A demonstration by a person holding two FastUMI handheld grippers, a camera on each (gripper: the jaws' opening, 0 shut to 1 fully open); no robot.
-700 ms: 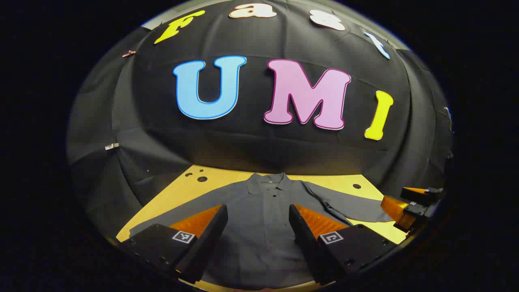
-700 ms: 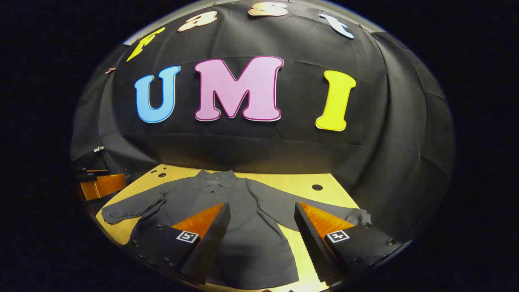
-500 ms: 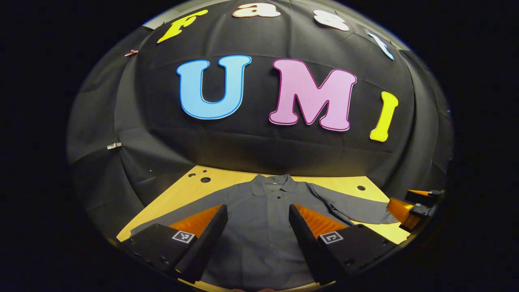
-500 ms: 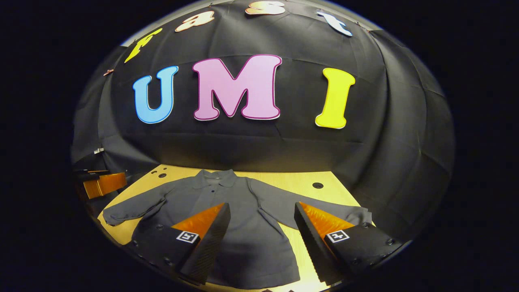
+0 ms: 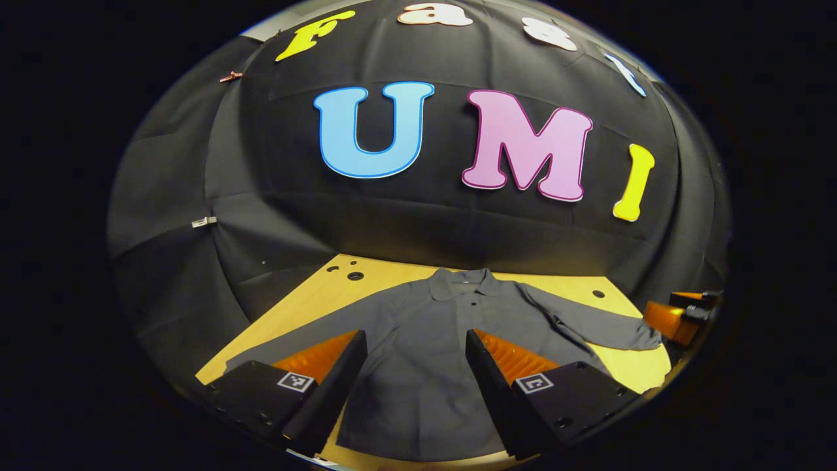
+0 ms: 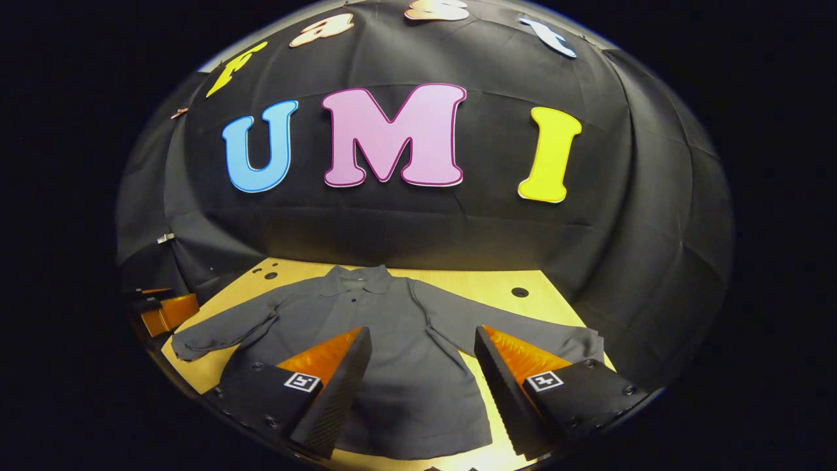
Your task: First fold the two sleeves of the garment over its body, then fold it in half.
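Wooden worktop (image 5: 314, 294) under everything, ringed by black cloth wall (image 5: 196, 170). Nearest the camera in the left gripper view: left gripper (image 5: 413, 340), jaws spread wide and clasping nothing, poised above the lower body of the garment (image 5: 425, 353) without touching it. Same story in the right gripper view: right gripper (image 6: 423, 337) released, fingers well apart, hanging over the garment's hem and right flank. Beyond both, a dark grey long-sleeved shirt spread flat on the worktop, hem toward the cameras, collar (image 6: 358, 281) toward the wall, buttons facing up. Both sleeves stretched outward from the garment's body, neither folded over it; left sleeve (image 6: 216, 330) slightly rumpled near its cuff, right sleeve (image 5: 588, 324) likewise. Off past the right sleeve's cuff, at the edge of the left gripper view, the other gripper (partly cut off, state unclear there). Several round holes (image 5: 355, 276) in the worktop near the collar's end.
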